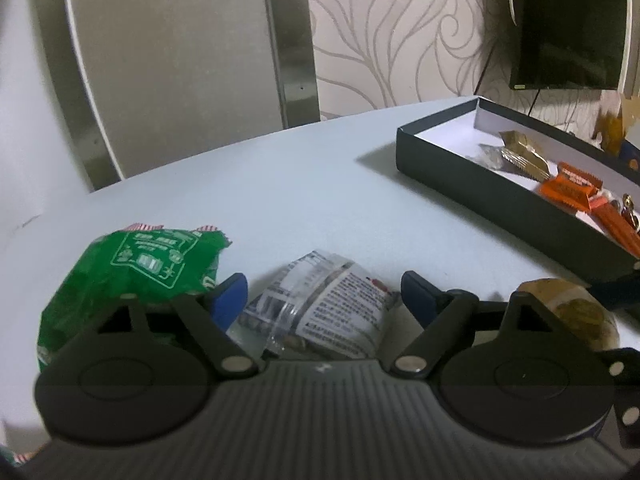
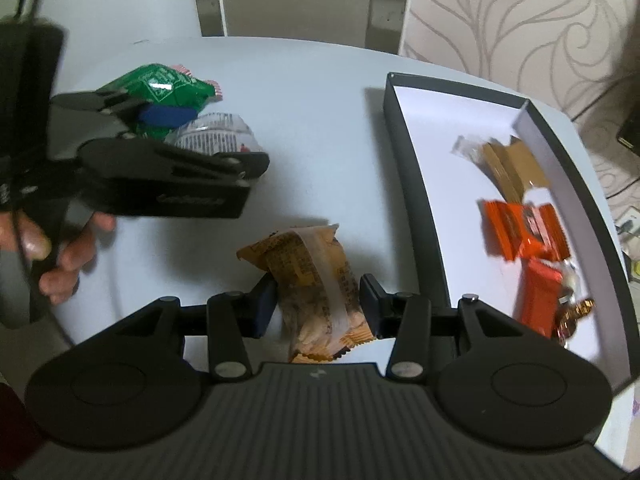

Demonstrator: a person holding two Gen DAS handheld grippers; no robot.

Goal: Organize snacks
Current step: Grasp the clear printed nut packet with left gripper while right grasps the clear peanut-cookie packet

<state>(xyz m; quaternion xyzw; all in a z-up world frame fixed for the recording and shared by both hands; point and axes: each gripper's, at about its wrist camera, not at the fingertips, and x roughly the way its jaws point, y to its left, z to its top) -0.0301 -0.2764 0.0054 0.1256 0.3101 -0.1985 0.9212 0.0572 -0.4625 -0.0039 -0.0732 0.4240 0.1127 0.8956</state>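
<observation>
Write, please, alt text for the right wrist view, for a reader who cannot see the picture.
The right gripper closes around a yellow-brown snack packet on a white table. To the left, a hand holds the left gripper, open over a clear printed packet beside a green packet. On the right, a dark box holds orange and brown snacks.

bare table [image 2: 312, 92] between packets [image 2: 172, 88], box wall [image 2: 412, 184]
</observation>
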